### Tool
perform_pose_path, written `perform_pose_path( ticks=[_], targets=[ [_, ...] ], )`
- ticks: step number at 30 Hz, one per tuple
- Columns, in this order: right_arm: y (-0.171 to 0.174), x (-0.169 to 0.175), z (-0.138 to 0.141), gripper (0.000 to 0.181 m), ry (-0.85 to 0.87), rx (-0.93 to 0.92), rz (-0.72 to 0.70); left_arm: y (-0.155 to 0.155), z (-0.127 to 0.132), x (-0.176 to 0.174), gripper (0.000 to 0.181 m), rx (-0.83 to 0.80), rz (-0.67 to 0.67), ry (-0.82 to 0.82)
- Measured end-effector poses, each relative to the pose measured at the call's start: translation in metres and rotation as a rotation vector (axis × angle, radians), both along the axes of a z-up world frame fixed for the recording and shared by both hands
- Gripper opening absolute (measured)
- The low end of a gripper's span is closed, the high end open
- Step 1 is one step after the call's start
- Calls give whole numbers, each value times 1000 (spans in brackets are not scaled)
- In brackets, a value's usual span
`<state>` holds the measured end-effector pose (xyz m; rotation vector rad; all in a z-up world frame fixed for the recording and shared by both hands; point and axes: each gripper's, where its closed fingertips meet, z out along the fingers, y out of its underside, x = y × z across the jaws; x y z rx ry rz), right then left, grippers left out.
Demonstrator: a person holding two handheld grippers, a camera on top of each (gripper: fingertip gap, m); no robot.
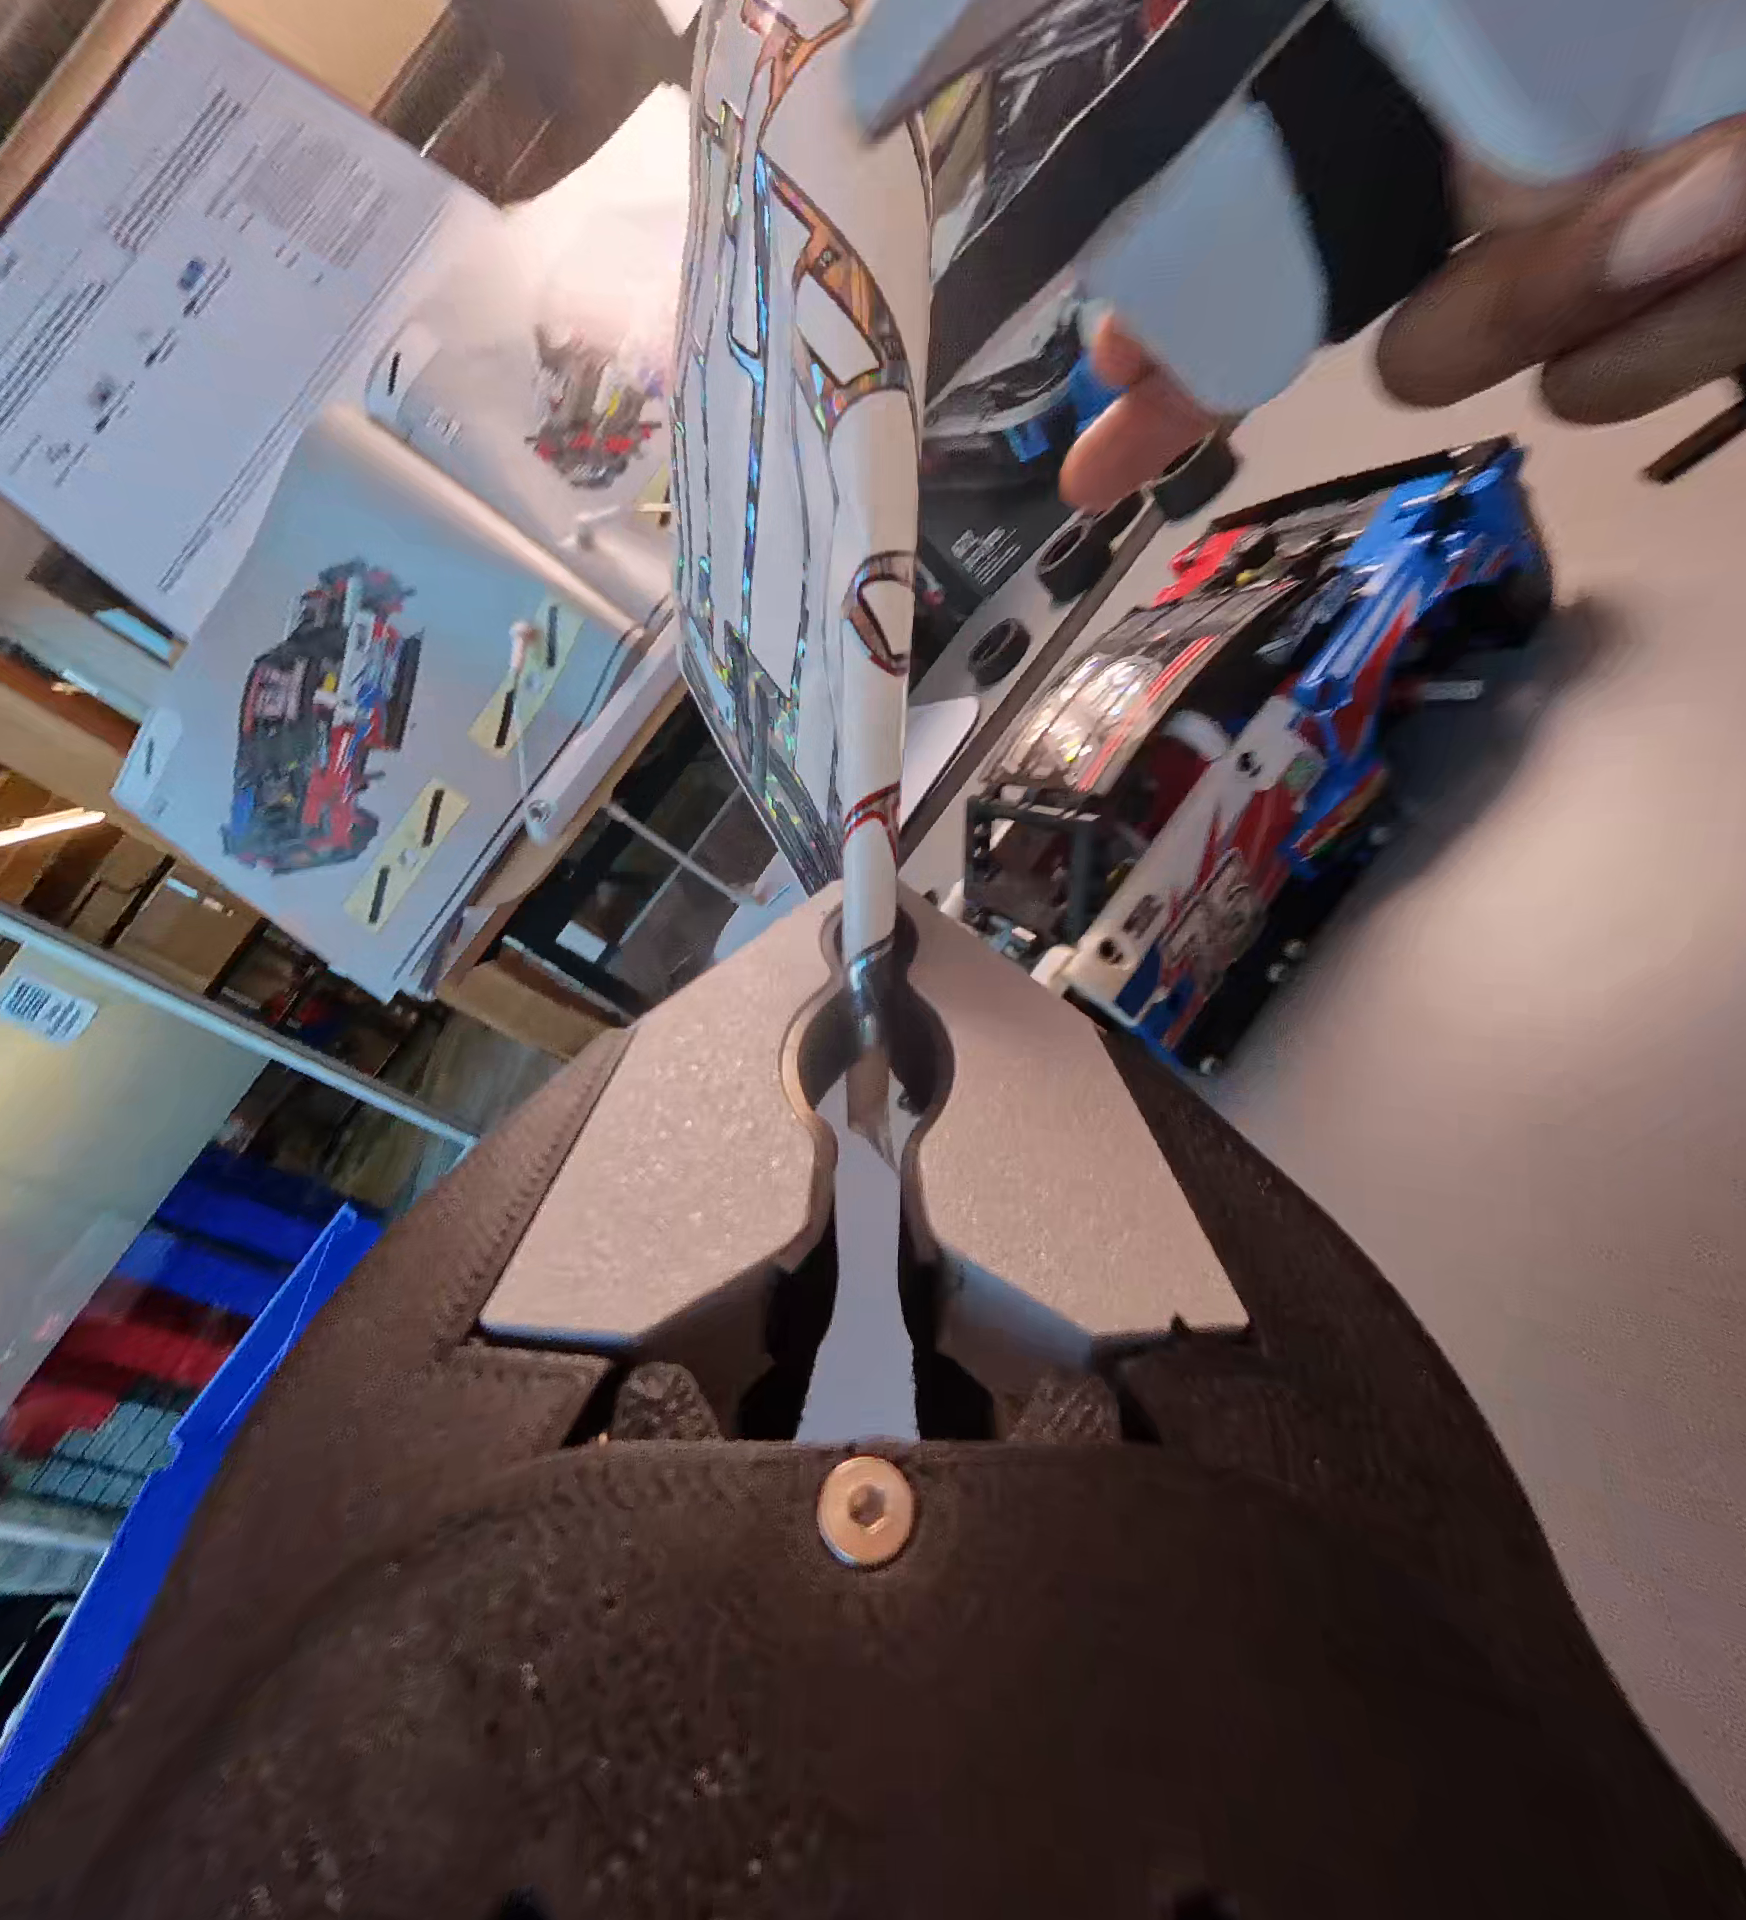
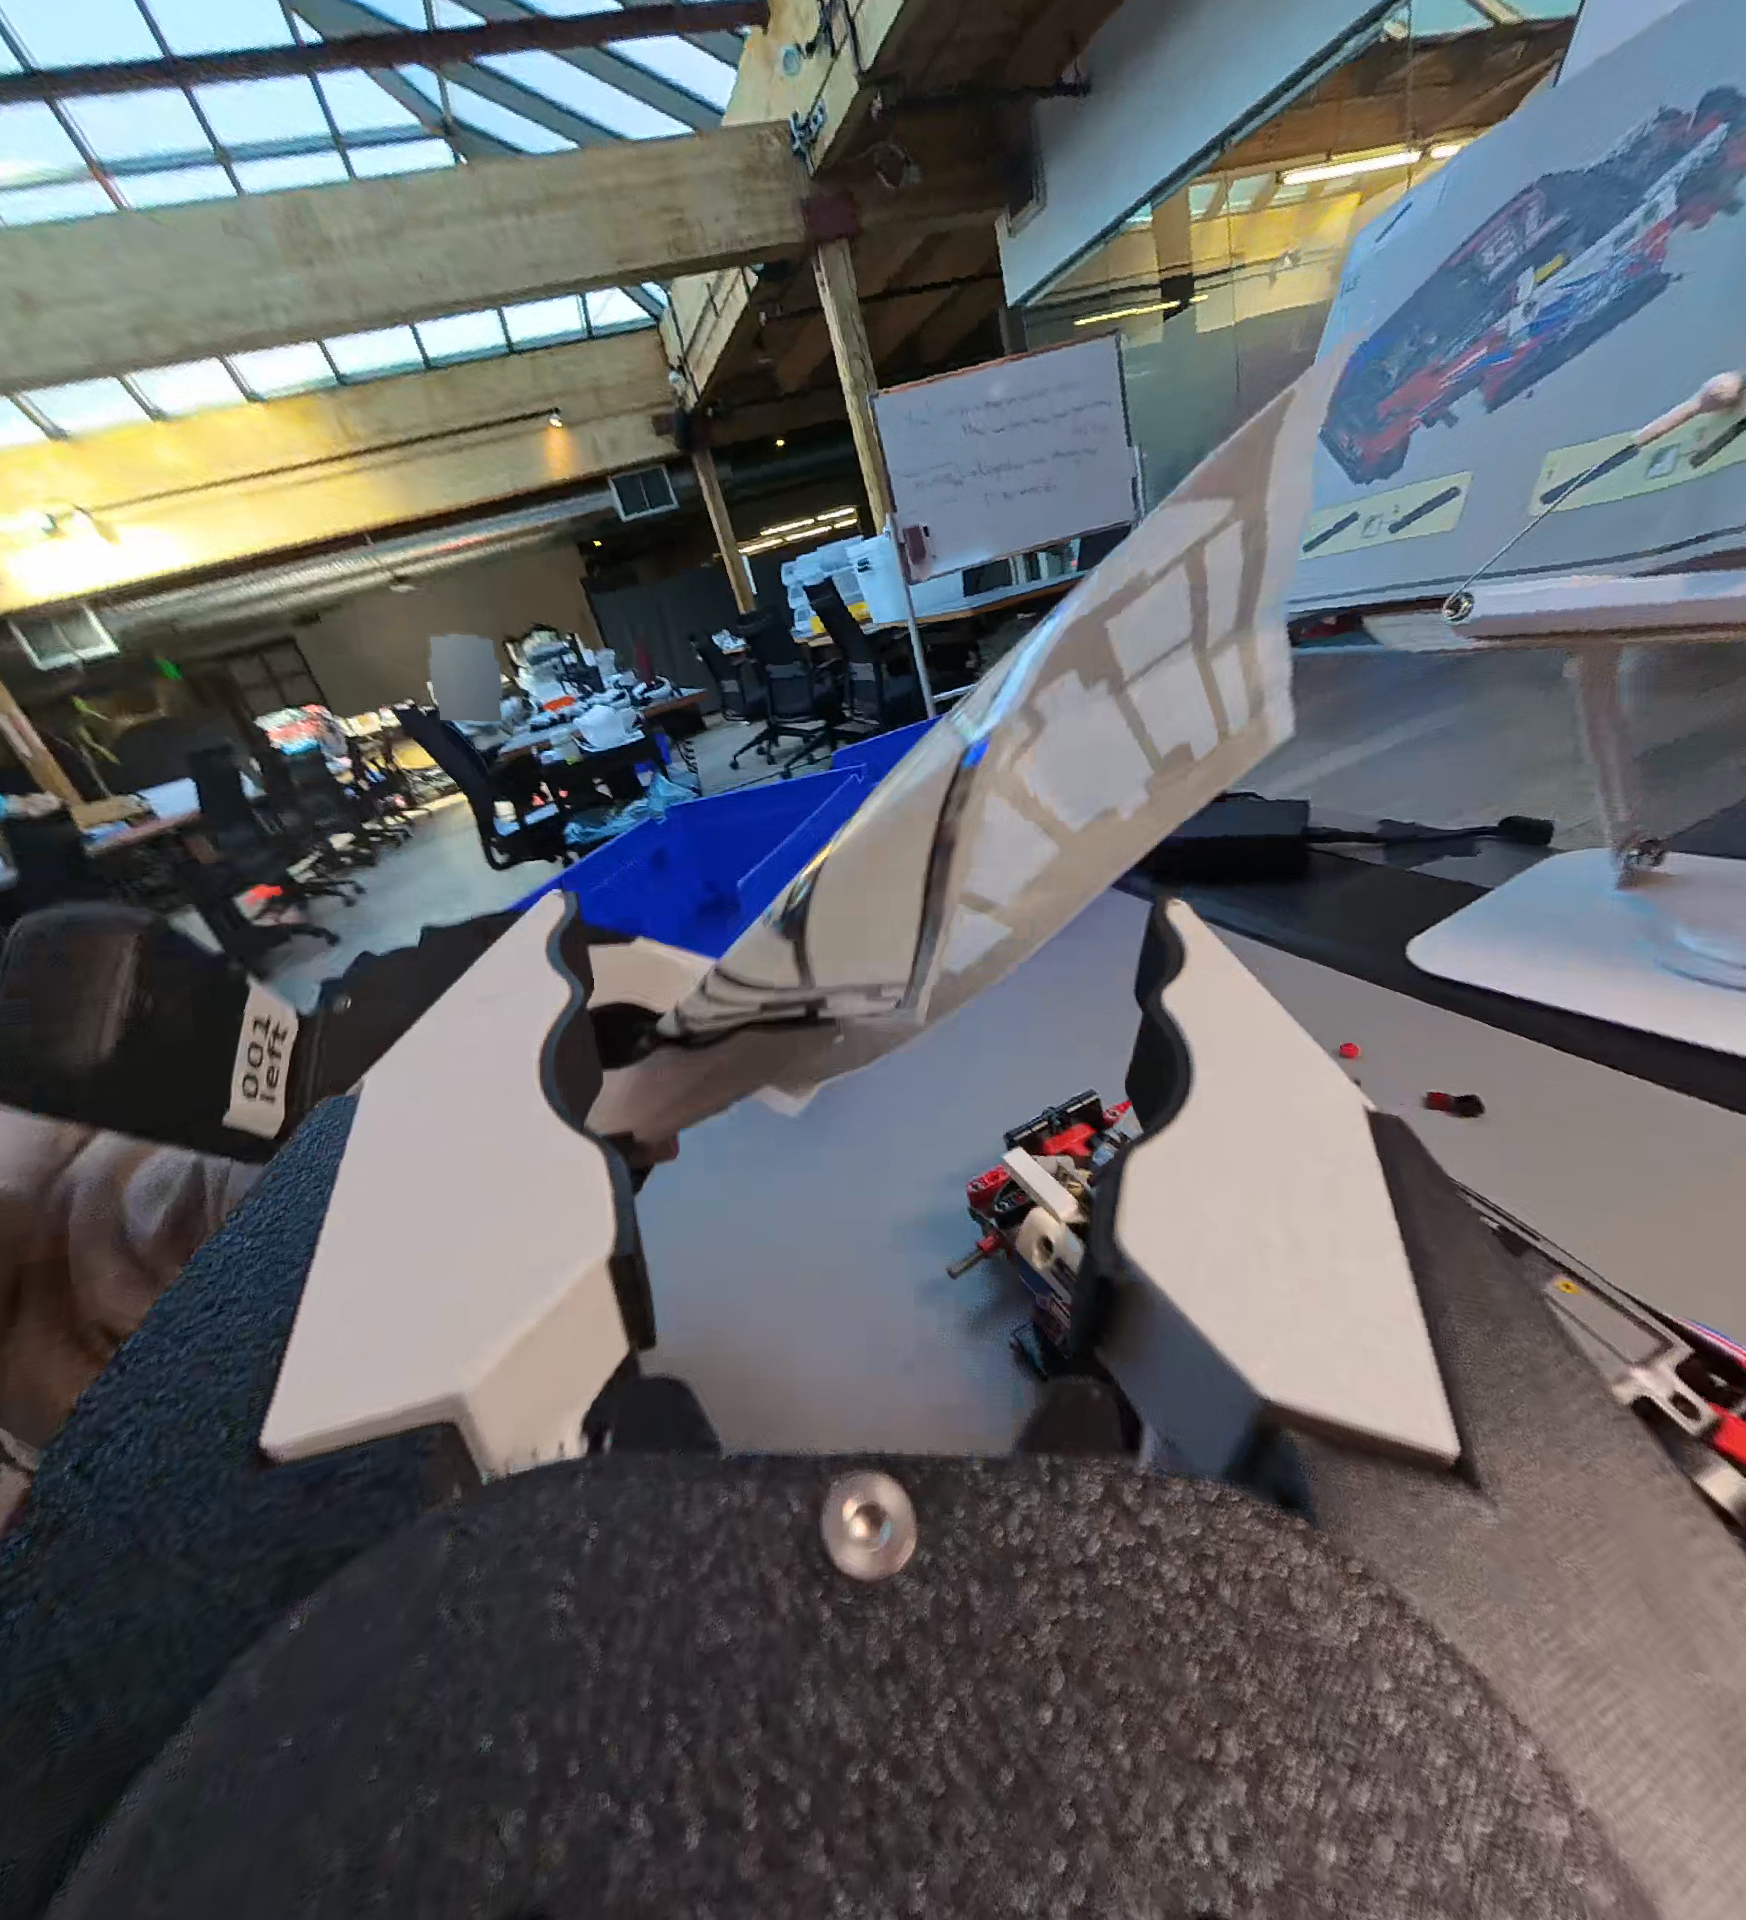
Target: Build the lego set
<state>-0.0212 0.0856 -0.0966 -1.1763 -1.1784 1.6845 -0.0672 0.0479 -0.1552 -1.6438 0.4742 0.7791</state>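
Note:
My left gripper [image 1: 864, 920] is shut on the lower edge of a white sticker sheet [image 1: 775, 416] with shiny outlines, which stands up from the fingertips. The built Lego car [image 1: 1264, 748], blue, red, white and black, lies on the grey table to the right. In the right wrist view my right gripper [image 2: 864, 935] is open and empty. The sticker sheet [image 2: 1056, 748] slants across the gap just beyond its fingertips, pinched at its low corner by the left gripper [image 2: 640, 1039]. Part of the Lego car [image 2: 1035, 1195] shows between the right fingers, on the table.
The open instruction booklet [image 1: 329, 675] stands on a holder behind the table; it also shows in the right wrist view [image 2: 1575, 312] above the holder's white base [image 2: 1627, 935]. A blue bin [image 2: 703, 862] sits past the table edge. Small red pieces [image 2: 1451, 1101] lie loose. Black tyres [image 1: 1077, 551] line a box.

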Motion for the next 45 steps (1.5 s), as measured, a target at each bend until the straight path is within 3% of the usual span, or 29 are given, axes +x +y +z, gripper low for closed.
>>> perform_pose_path(
  ticks=[1,3,4,5,6,8,9,11,13,15,18,20,24,29,33,37,40,43,45],
  targets=[
    [2,-1,1,99,-5,-40,30,1,-2,14,0,-6,-36,11],
    [-7,13,9,46,53,-121,173,1,-5,30,0,-22,-83,37],
    [-7,22,13,30,87,-155,210,0,-7,41,11,-31,-149,17],
    [-3,31,15,23,113,-167,217,-3,-7,55,34,-47,-252,-88],
    [4,41,19,2,145,-172,220,-9,-4,71,47,-74,-386,-295],
    [20,61,27,0,205,-215,245,-26,24,86,72,-87,-626,-796],
    [25,70,30,0,219,-258,295,-31,38,78,85,-59,-684,-975],
    [32,80,33,0,237,-370,377,-30,47,50,81,1,-688,-1188],
    [29,79,31,0,245,-424,404,-27,40,44,84,-40,-732,-1338],
    [18,71,23,0,194,-485,462,-26,31,54,69,-107,-786,-1401],
    [9,55,8,0,116,-544,455,-34,26,76,4,-198,-899,-1410],
    [15,48,-1,0,79,-583,404,-35,25,77,0,-193,-899,-1428],
    [32,35,-24,2,-15,-505,206,-35,39,63,0,-99,-929,-1663],
    [58,37,-24,28,-22,-420,26,-32,44,41,0,17,-874,-1697],
    [72,43,-18,38,-11,-78,-246,-30,45,22,0,117,-794,-1643],
    [18,40,-3,45,27,337,-244,-29,45,10,0,175,-714,-1589],
    [-34,25,-23,57,-10,725,-242,-25,41,9,0,184,-661,-1575],
    [-53,11,-42,59,-37,1102,-326,-23,40,23,0,152,-667,-1582],
    [-53,6,-50,49,-40,1279,-355,-23,41,33,0,127,-687,-1615]
  ],
)
